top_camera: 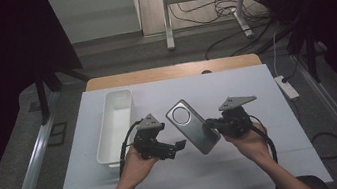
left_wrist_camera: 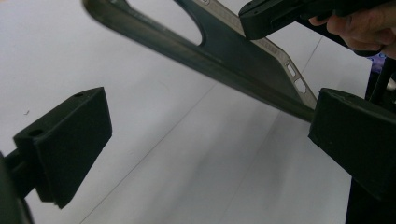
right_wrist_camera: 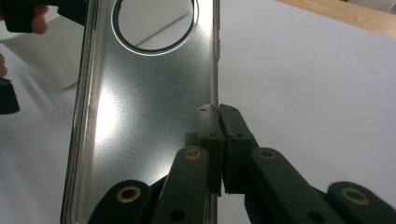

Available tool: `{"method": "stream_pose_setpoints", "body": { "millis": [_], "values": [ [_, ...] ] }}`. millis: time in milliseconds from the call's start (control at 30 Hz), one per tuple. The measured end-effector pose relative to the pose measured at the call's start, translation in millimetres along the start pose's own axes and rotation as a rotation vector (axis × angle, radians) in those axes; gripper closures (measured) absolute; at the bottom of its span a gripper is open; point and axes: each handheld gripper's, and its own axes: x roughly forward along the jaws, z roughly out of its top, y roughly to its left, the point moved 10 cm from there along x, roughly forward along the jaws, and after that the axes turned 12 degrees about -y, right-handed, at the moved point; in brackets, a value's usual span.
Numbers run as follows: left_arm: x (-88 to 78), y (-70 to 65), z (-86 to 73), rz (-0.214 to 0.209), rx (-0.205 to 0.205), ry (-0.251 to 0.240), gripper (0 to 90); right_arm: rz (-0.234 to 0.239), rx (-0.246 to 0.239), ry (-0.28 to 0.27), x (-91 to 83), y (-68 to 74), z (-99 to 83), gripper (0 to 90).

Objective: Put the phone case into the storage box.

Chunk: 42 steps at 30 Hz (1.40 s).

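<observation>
A silver-grey phone case [top_camera: 192, 125] with a round camera hole hangs tilted above the white table. My right gripper [top_camera: 210, 126] is shut on its right side edge; in the right gripper view the jaws [right_wrist_camera: 218, 112] pinch that thin rim of the case [right_wrist_camera: 144, 116]. My left gripper [top_camera: 180, 145] is open just left of the case's near end. In the left gripper view its jaws [left_wrist_camera: 205, 135] stand wide apart with the case [left_wrist_camera: 224, 51] crossing above and beyond them, and nothing sits between the pads.
A long white tray [top_camera: 115, 125] stands on the table's left side, also seen in the right gripper view [right_wrist_camera: 51, 56]. A white sheet [top_camera: 247, 163] covers the table, and a wooden strip [top_camera: 173, 71] runs along its far edge.
</observation>
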Motion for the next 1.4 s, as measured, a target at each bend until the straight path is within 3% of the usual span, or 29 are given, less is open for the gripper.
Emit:
{"method": "stream_pose_setpoints", "body": {
  "millis": [200,633,867,1000,1267,1400],
  "values": [
    [2.7,-3.2,0.1,-0.025,-0.019,0.002,0.1,0.008,-0.009,-0.001,4.3,8.1,-0.3,88.2],
    [10.0,-4.0,-4.4,-0.023,-0.059,0.023,8.8,0.032,-0.03,-0.011,11.4,26.1,-0.1,88.2],
    [7.9,-5.6,-4.9,-0.054,-0.112,0.024,33.6,0.025,-0.033,-0.019,11.0,26.3,-0.1,88.2],
    [6.8,-6.5,-4.9,-0.065,-0.122,0.022,48.2,0.026,-0.036,-0.016,11.9,26.6,-1.5,88.2],
    [2.1,-9.7,-1.0,-0.127,-0.213,0.004,77.7,0.034,-0.052,0.004,15.6,29.6,-6.2,87.3],
    [1.0,-11.9,0.4,-0.113,-0.191,0.006,79.1,0.041,-0.045,0.007,16.7,30.5,-6.7,87.3]
  ]
}}
